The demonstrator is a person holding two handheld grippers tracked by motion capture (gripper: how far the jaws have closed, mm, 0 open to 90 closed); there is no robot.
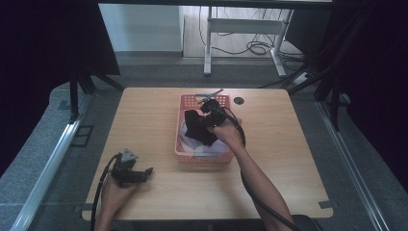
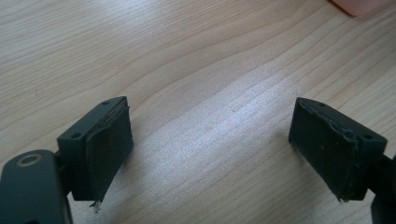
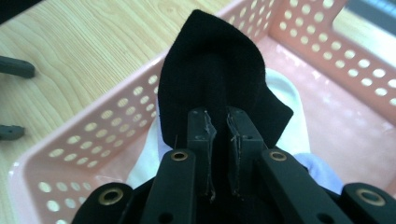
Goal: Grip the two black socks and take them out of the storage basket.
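Jaws on your right gripper (image 3: 219,122) are pinching down on a fold of the black cloth (image 3: 212,70), nearly closed with just the fabric between them. That cloth is sitting in the pink basket (image 1: 184,126), bunched up over some white and pale lilac laundry (image 3: 285,88); from the high view it's covering the middle of the basket and you're holding it by its right side.

It's looking like soft, light knit stuff, so it's going to flop and stretch rather than keep any shape. I'm guessing weight won't be a problem, but it'll be dragging whatever's tangled with it. You're gripping a doubled-over bit, which seems a decent spot, since a single thin edge would probably be slipping out. Lifting straight up should let the rest hang free.

Moving outward: the white piece underneath is touching the black one, so it may be coming along for the ride. The basket walls are perforated and close on both sides of your gripper, and a loose corner could be snagging in those holes or on the rim. A grey tool-like thing (image 1: 208,93) is lying just behind the basket's far edge; can't tell what it is.

Your left gripper (image 1: 146,171) is resting on the table (image 1: 288,144) well apart from the basket, jaws spread wide with nothing but bare wood between them.
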